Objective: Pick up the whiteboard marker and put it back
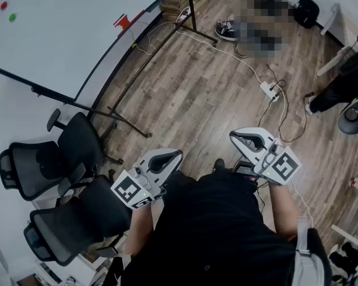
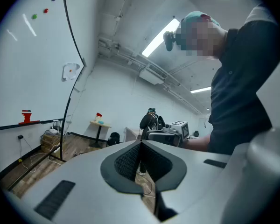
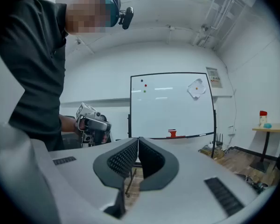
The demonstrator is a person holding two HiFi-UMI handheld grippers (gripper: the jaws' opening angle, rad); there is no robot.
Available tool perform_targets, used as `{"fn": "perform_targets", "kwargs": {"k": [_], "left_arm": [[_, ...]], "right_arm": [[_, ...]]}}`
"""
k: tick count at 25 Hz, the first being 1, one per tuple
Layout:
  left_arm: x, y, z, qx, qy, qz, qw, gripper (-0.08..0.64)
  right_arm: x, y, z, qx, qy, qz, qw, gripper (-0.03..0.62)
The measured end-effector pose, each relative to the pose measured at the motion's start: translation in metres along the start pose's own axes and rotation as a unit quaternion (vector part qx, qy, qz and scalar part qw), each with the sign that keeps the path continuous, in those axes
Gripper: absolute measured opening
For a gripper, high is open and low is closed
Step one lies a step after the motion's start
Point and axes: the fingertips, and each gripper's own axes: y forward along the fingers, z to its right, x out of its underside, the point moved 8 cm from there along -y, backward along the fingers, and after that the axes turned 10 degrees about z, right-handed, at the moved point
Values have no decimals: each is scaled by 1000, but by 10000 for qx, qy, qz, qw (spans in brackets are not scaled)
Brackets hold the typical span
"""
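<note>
Closest to the lens in the head view is the person's black shirt (image 1: 221,231), with both tools held just ahead of it over the wood-plank floor (image 1: 191,88). The left gripper (image 1: 176,155) points up and right, the right gripper (image 1: 234,136) up and left, and the two are well apart. Two black mesh office chairs (image 1: 77,222) crowd the left gripper's outer side. Ahead, the floor lies open as far as the black stand legs (image 1: 128,124) and a white power strip (image 1: 268,89) on its cable. A large white whiteboard (image 1: 59,28) fills the upper left corner, and a small red piece (image 1: 123,21) sits on its lower edge. Whether that piece is the marker cannot be told, and no view shows a marker plainly.

The left gripper view shows its jaws pressed together at the tips with nothing between them. The whiteboard rises at the left with the red piece on its ledge. Farther back are a small round side table (image 2: 99,125) and a person in dark clothes (image 2: 151,120), neither of which the head view shows.

The right gripper view shows its jaws likewise closed tip to tip and empty. It faces the whiteboard squarely, with the whole frame, the tray and the red piece visible, and the left gripper is held up at the left.
</note>
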Motion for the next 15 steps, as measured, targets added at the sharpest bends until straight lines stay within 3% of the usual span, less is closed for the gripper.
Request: {"fn": "perform_targets", "kwargs": {"k": [7,15], "left_arm": [[14,45,0,697,-131,-293,9971,12],[4,67,-8,993,-183,-196,9947,12]], "right_arm": [[11,-7,16,137,116,103,9998,20],[-3,-14,24,289,123,239,9992,21]]}}
